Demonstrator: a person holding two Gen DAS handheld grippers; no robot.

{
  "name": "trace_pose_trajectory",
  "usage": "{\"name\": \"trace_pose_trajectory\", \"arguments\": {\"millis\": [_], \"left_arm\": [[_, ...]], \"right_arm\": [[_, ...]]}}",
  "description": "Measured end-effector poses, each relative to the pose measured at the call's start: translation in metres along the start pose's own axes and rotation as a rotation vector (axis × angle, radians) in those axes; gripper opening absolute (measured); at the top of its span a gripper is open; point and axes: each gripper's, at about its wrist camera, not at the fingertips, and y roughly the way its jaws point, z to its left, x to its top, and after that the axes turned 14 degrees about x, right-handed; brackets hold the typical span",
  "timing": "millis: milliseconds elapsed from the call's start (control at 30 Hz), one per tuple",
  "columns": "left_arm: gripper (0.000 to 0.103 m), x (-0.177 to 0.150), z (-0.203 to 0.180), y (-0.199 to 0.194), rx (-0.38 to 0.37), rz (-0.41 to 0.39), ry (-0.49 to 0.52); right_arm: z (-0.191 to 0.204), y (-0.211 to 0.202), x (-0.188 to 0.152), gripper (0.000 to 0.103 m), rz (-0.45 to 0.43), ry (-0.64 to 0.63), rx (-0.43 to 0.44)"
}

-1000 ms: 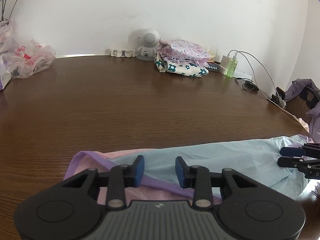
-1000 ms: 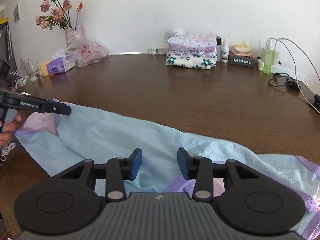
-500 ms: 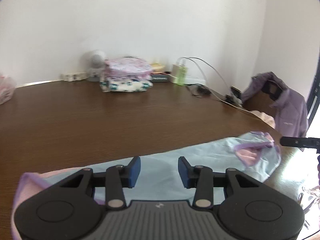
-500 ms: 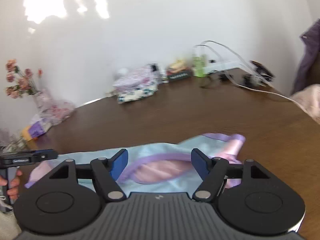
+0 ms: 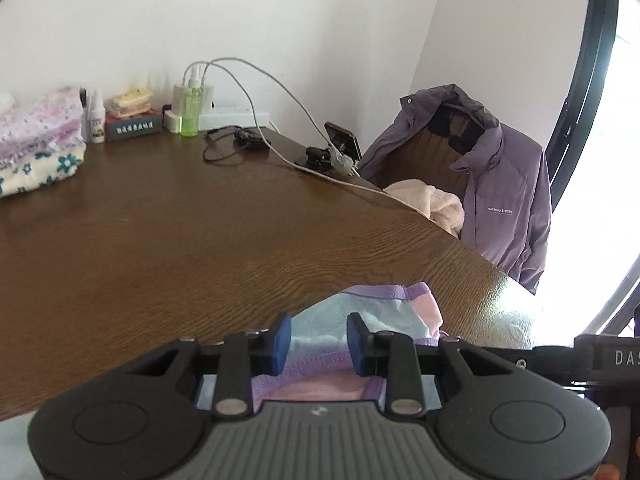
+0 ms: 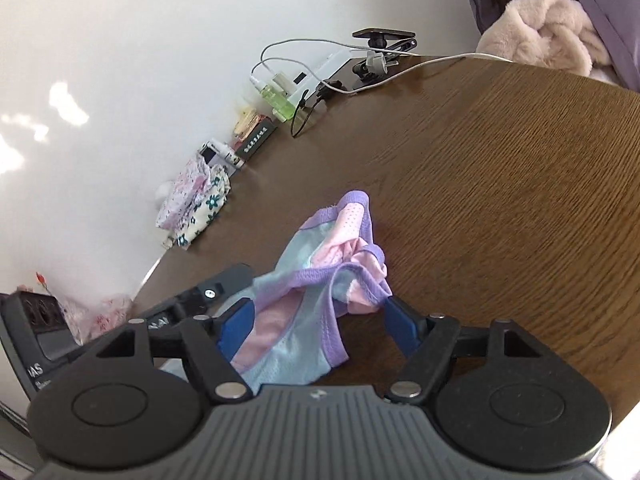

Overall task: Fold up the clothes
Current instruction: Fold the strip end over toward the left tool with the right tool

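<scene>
A blue, pink and purple-trimmed garment [image 6: 320, 288] lies bunched at the near edge of a dark wooden bench [image 6: 500, 184], with both claws over it. Seen from the right wrist, the right claw [image 6: 320, 320] stands wide apart, the gathered fabric lying between its blue pads [image 6: 236, 324] and draped against the left-hand one; neither pad visibly presses it. Just to its left, the dark body of the left claw [image 6: 192, 300] comes in beside the cloth. From the left wrist, the left claw [image 5: 318, 342] is closing, its pads [image 5: 280, 344] a short way apart above the garment [image 5: 384, 312], the cloth showing between and under them without being pinched; the right claw's black arm [image 5: 592, 356] reaches in at the lower right.

Farther back on the bench, a white cable [image 5: 280, 96] runs from a phone stand [image 5: 334, 152] to a power strip [image 5: 228, 118], beside a green bottle [image 5: 190, 118] and a small dark box [image 5: 134, 128]. A stack of folded floral clothes [image 5: 36, 144] sits at the far left by the wall. Beyond the bench edge, a purple jacket [image 5: 500, 184] hangs over a chair, with a cream fleece bundle [image 5: 432, 204] on the seat.
</scene>
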Motion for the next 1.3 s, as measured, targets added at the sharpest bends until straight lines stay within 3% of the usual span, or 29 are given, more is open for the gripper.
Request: {"name": "trace_pose_trajectory", "arguments": {"millis": [200,367,433,600,800,1000,1067,1233,1300], "left_arm": [[0.027,-0.005,0.000,0.011,-0.013,-0.002,-0.011],[0.027,-0.008,0.005,0.009,-0.023,-0.006,-0.031],[0.028,-0.009,0.007,0.009,-0.028,-0.011,-0.040],[0.028,-0.012,0.015,0.008,-0.047,-0.014,-0.084],[0.027,-0.008,0.002,0.005,-0.107,-0.060,-0.014],[0.027,-0.012,-0.012,0.015,-0.082,-0.036,0.061],[0.027,-0.013,-0.011,0.016,-0.088,-0.035,0.053],[0.027,-0.014,-0.010,0.016,-0.092,-0.036,0.053],[0.027,-0.014,-0.010,0.016,-0.093,-0.037,0.051]], "right_arm": [[-0.007,0.010,0.003,0.073,-0.082,0.058,-0.001],[-0.011,0.012,0.003,0.064,-0.137,0.113,-0.019],[-0.015,0.010,0.003,0.057,-0.146,0.140,-0.022],[-0.016,0.003,-0.003,0.056,-0.113,0.196,-0.008],[-0.015,0.007,-0.002,0.056,-0.140,0.235,-0.019],[-0.019,0.015,0.006,0.056,-0.180,0.270,-0.031],[-0.021,0.016,0.009,0.052,-0.190,0.274,-0.038],[-0.029,0.020,0.012,0.029,-0.188,0.295,-0.057],[-0.031,0.022,0.013,0.026,-0.187,0.294,-0.060]]}}
